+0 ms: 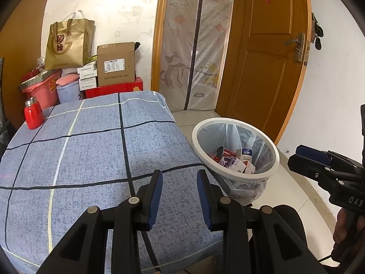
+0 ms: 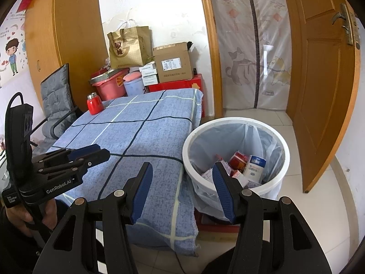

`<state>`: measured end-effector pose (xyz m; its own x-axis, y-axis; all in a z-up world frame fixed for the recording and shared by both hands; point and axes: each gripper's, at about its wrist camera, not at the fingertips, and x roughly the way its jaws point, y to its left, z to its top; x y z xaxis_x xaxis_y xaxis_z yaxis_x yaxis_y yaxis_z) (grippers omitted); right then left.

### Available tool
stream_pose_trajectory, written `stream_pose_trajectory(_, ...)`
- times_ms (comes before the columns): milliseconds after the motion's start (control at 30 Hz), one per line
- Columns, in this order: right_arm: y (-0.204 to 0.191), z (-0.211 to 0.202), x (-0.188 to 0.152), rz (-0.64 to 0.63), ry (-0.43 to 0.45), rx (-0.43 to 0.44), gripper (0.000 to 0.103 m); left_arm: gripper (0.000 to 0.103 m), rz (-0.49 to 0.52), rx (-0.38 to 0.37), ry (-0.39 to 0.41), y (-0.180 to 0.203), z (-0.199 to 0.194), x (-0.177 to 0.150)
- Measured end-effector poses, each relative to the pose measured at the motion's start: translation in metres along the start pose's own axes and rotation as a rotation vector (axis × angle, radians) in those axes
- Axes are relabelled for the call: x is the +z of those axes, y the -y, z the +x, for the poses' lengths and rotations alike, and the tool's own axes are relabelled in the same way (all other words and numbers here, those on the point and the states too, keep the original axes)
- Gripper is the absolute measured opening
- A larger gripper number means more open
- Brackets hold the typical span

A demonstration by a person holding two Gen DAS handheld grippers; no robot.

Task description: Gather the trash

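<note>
A white trash bin [image 1: 235,175] [image 2: 236,188] with a clear liner stands on the floor to the right of the table. Inside it lie several cartons and a can [image 1: 235,159] [image 2: 247,165]. My left gripper [image 1: 180,178] hovers open over the blue checked tablecloth [image 1: 91,155] near the table's front edge, nothing between its blue pads. My right gripper [image 2: 182,169] is open and empty, straddling the table's right edge and the bin's near rim. Each gripper shows in the other's view: the right one [image 1: 296,155], the left one [image 2: 102,150]. A red flask [image 1: 33,113] [image 2: 94,104] stands at the table's far left corner.
Beyond the table are a gold paper bag [image 1: 68,43], a cardboard box [image 1: 115,65], a pink tub [image 1: 43,89] and a red box. A grey cushioned chair [image 2: 57,100] stands at the table's left. A wooden door [image 1: 269,52] stands ajar behind the bin, beside a mesh curtain [image 1: 196,45].
</note>
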<state>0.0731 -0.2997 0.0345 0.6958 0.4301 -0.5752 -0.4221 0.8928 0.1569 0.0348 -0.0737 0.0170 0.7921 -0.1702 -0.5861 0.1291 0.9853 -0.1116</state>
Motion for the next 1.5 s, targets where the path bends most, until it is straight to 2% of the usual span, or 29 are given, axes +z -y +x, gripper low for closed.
stream_pose_trajectory(1033,-0.0044,0.0011,0.0023,-0.005,-0.004,0.002,0.055,0.031,0.0,0.017,-0.004,0.0003,0.0005,-0.0022)
stream_pose_trajectory(1500,-0.0057,0.0028,0.0024,-0.007,-0.007,0.003,0.055,0.031,0.033,0.034,0.004,0.0052,-0.0003,-0.0034)
